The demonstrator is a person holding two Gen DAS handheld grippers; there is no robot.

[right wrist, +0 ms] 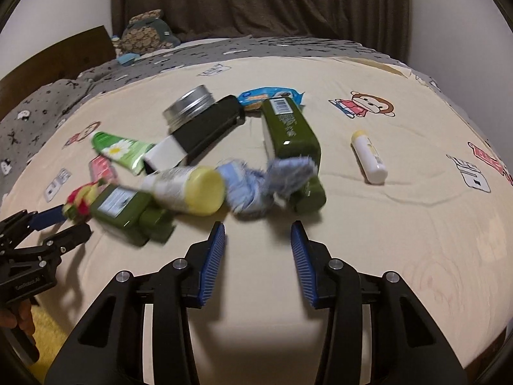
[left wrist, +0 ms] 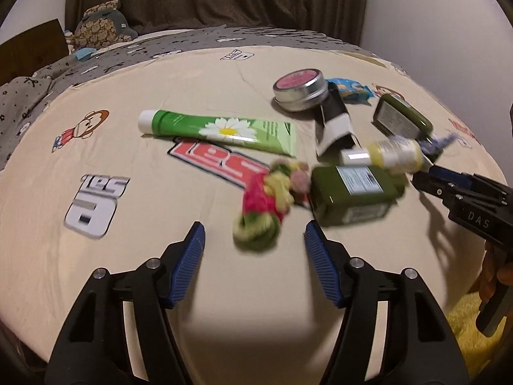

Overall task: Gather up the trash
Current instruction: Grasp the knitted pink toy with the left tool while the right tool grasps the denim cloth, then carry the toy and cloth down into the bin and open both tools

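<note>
Both grippers hover low over a bed covered by a smooth cream sheet (right wrist: 368, 224) printed with cartoon monkeys and block logos. The left gripper (left wrist: 255, 234) is spread wide, its ribbed blue pads (left wrist: 192, 256) empty, and just ahead of it lies a fuzzy knotted rag (left wrist: 266, 205) of pink, yellow and green yarn. The right gripper (right wrist: 258, 234) is likewise released and holds nothing; a frayed blue-grey cloth scrap (right wrist: 266, 183) lies just beyond its tips.

The clutter sits mid-sheet, close together. A soft green tube (left wrist: 218, 130) with a white cap and a daisy print lies flat. A round metal tin (left wrist: 299, 88) with a pink label and ridged rim is closed, contents unseen. A glossy black-and-white box (right wrist: 195, 138) leans against it. Two squat dark-green bottles with paper labels lie on their sides: one (right wrist: 291, 141) beside the blue scrap, the other (right wrist: 128, 211) near the yarn rag. A cylindrical bottle with a pale yellow cap (right wrist: 189, 189) rests across the nearer green bottle, blurred. A crinkly blue wrapper (right wrist: 269, 96) lies behind them. A small white-and-yellow stick (right wrist: 368, 157) lies apart to the right.
</note>
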